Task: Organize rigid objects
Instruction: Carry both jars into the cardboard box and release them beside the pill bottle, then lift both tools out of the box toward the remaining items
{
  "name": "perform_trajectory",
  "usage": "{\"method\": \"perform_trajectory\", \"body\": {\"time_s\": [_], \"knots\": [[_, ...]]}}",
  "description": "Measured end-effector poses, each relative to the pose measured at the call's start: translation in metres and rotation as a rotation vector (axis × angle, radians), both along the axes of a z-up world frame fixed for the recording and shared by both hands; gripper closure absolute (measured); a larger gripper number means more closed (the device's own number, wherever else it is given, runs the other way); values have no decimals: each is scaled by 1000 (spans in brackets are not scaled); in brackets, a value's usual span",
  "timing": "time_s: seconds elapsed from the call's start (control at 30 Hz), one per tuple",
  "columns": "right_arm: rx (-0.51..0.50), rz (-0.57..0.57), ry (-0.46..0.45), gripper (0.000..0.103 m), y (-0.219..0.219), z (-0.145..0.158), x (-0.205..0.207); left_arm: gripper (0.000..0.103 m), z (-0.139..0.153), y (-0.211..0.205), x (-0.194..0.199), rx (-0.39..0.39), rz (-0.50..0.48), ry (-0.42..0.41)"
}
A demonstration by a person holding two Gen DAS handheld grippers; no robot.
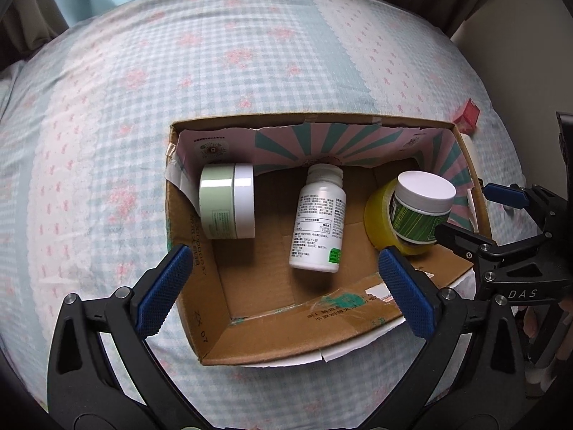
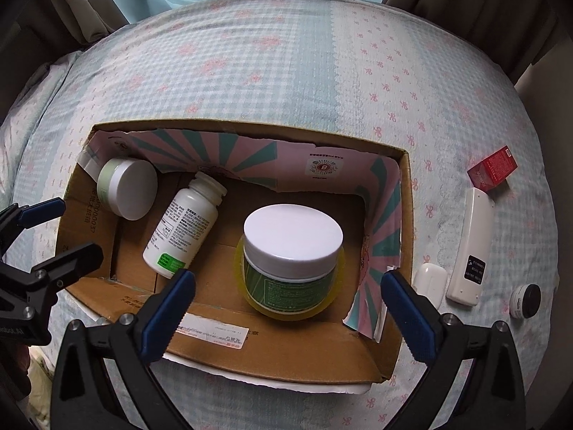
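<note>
An open cardboard box (image 2: 401, 251) sits on a bed covered with a pale blue checked sheet (image 2: 272, 71) printed with pink bows, and it holds the things sorted so far. At its right side a green-labelled jar with a white lid (image 2: 292, 242) stands upright inside the hole of a yellow tape roll (image 2: 250, 297) lying flat on the box floor. Near the middle a white pill bottle (image 2: 184, 227) lies on its side, its cap toward the far wall. In the far left corner a pale green jar with a white lid (image 2: 127, 188) lies tipped on its side against the box wall. Outside the box, on the sheet to its right, lie a small white oval case (image 2: 431, 281) just beside the wall, a white remote control (image 2: 472, 247), a small red carton (image 2: 494, 168) touching the remote's far end, and a little round white and black pot (image 2: 524, 301). The left tongs (image 1: 286, 286) hang open above the near left part of the box, holding nothing. The right tongs (image 2: 286, 304) also gape wide and empty over the near edge, in front of the jar and tape
</note>
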State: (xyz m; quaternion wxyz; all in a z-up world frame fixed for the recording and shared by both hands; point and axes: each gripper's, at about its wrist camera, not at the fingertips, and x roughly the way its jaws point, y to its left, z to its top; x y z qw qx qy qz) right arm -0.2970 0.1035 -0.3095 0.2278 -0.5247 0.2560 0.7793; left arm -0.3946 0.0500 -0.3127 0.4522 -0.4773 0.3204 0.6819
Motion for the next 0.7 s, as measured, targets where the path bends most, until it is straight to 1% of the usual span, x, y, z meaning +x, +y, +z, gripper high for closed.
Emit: {"method": "perform_trajectory", "body": {"time_s": [0.13, 0.3, 0.4, 0.53, 0.7], "knots": [[-5, -8, 14, 0, 0, 13, 6, 0, 16, -3, 5, 7, 3, 12], [14, -9, 37, 0, -1, 36, 17, 0, 39, -9, 18, 22, -12, 40], [13, -18, 66, 0, -1, 50, 28, 0, 53, -10, 28, 33, -14, 41], [35, -79, 108, 0, 1, 71, 51, 0, 73, -10, 46, 60, -6, 82], [72, -154, 167, 0, 12, 94, 91, 0, 94, -7, 76, 103, -17, 103]]}}
